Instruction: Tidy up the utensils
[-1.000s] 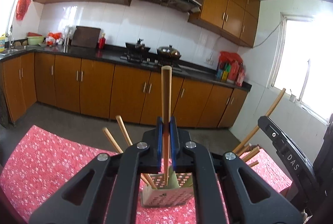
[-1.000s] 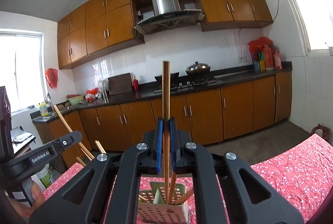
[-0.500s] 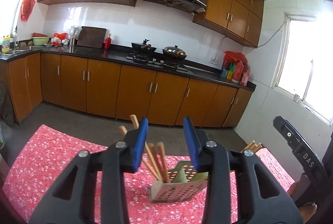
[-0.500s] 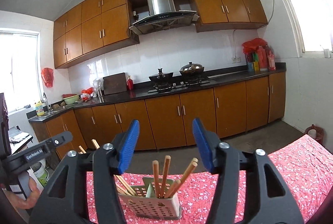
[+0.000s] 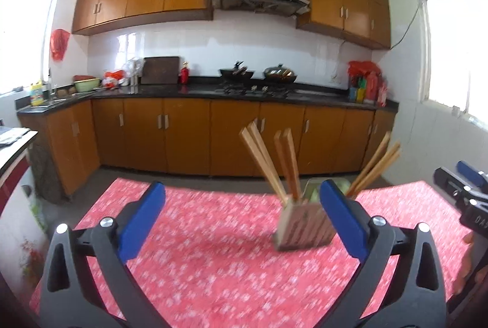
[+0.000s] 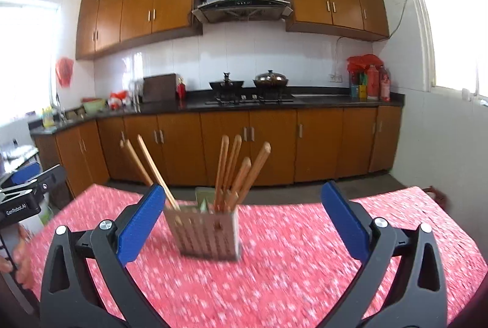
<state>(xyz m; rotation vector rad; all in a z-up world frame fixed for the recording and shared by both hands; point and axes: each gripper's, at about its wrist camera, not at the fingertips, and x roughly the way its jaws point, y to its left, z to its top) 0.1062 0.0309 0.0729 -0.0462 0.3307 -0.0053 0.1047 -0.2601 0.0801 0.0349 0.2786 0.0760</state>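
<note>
A perforated utensil holder (image 5: pixel 302 224) stands on the red flowered tablecloth (image 5: pixel 213 261) with several wooden chopsticks (image 5: pixel 262 163) leaning in it. It also shows in the right wrist view (image 6: pixel 207 233), chopsticks (image 6: pixel 228 169) upright and splayed. My left gripper (image 5: pixel 242 221) is wide open and empty, drawn back, the holder behind its right finger (image 5: pixel 341 215). My right gripper (image 6: pixel 242 221) is wide open and empty, the holder just inside its left finger (image 6: pixel 140 224). Each gripper shows at the edge of the other's view, the right one (image 5: pixel 463 194) and the left one (image 6: pixel 21 190).
The table (image 6: pixel 335 267) fills the foreground under the cloth. Behind it run wooden kitchen cabinets (image 5: pixel 189 136), a dark counter with a stove and pans (image 5: pixel 256 78), and windows at both sides. A hand (image 6: pixel 18 254) shows at the left edge.
Both grippers were shut on a chopstick held over the holder. They let go, the chopsticks dropped in, and both grippers have opened wide and pulled back from the holder.
</note>
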